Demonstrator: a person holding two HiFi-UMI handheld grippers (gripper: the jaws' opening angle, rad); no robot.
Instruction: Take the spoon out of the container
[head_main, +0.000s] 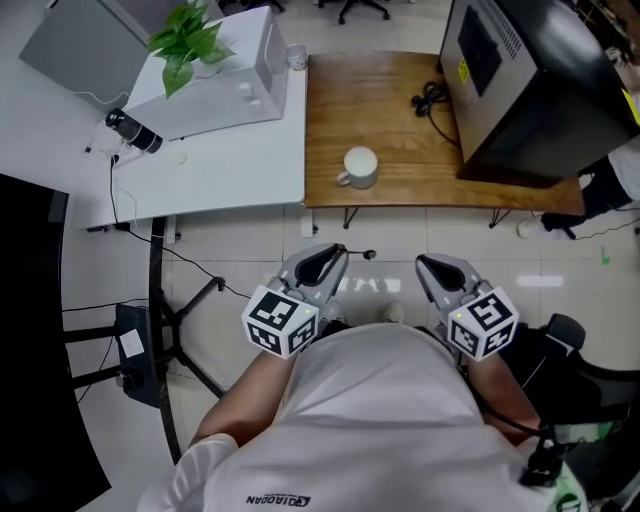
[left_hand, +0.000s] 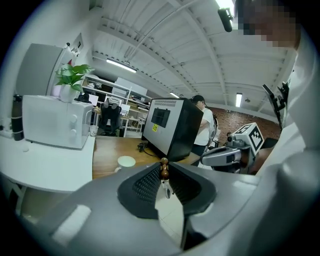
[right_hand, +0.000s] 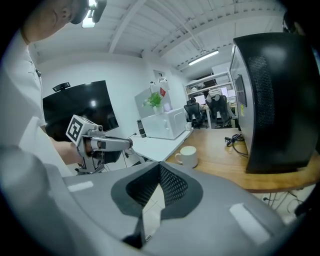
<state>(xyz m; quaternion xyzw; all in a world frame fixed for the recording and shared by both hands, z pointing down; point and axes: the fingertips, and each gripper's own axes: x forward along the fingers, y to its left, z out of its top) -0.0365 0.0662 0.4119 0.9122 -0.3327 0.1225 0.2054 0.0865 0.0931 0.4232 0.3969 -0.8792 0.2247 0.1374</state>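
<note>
Pinching the thin spoon (left_hand: 163, 169) by its brown beaded handle, the left tool (head_main: 335, 250) holds it over the floor, well apart from the white ceramic mug (head_main: 358, 167) on the wooden surface (head_main: 400, 100), so it seems already extracted. The right tool (head_main: 428, 264) is pressed together and empty.

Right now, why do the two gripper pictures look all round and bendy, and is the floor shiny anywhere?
Left gripper view: the wide lens bends the ceiling beams into curves and leaves black corners. Right gripper view: same bending, on the wooden table edge. Head view: straighter, with light glaring off the floor tiles between the left gripper and the right gripper.
</note>
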